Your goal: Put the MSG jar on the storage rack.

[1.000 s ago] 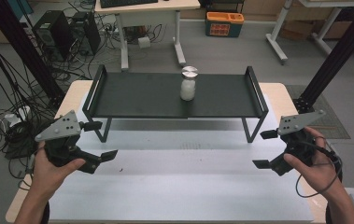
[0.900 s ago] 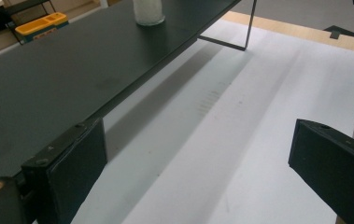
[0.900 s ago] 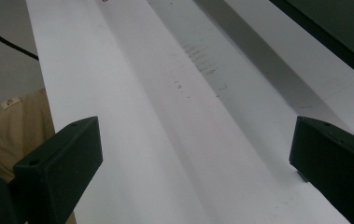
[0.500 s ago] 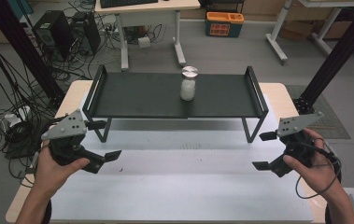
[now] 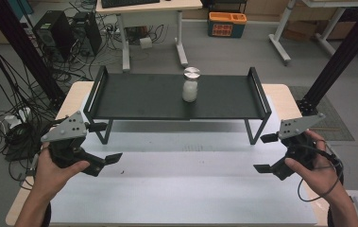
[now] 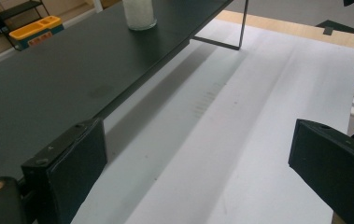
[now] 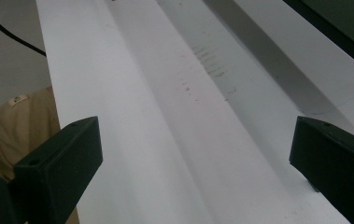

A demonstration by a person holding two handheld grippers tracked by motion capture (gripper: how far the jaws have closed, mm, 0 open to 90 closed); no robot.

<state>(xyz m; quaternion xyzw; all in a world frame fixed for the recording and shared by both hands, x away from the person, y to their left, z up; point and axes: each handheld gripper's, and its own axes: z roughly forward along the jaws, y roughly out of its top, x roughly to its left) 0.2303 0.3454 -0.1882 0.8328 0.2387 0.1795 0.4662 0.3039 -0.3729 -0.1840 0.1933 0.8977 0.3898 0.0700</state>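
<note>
- Left gripper, right gripper: jaws wide apart, empty, near the desk's side edges.
- Jar, mid-shelf: a hasty reach could topple it.

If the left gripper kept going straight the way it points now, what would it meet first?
The left gripper, jaws open, points along the white table sheet beside the black shelf. The way looks free at first; further on, probably the shelf's thin leg, though depth is unclear.
</note>
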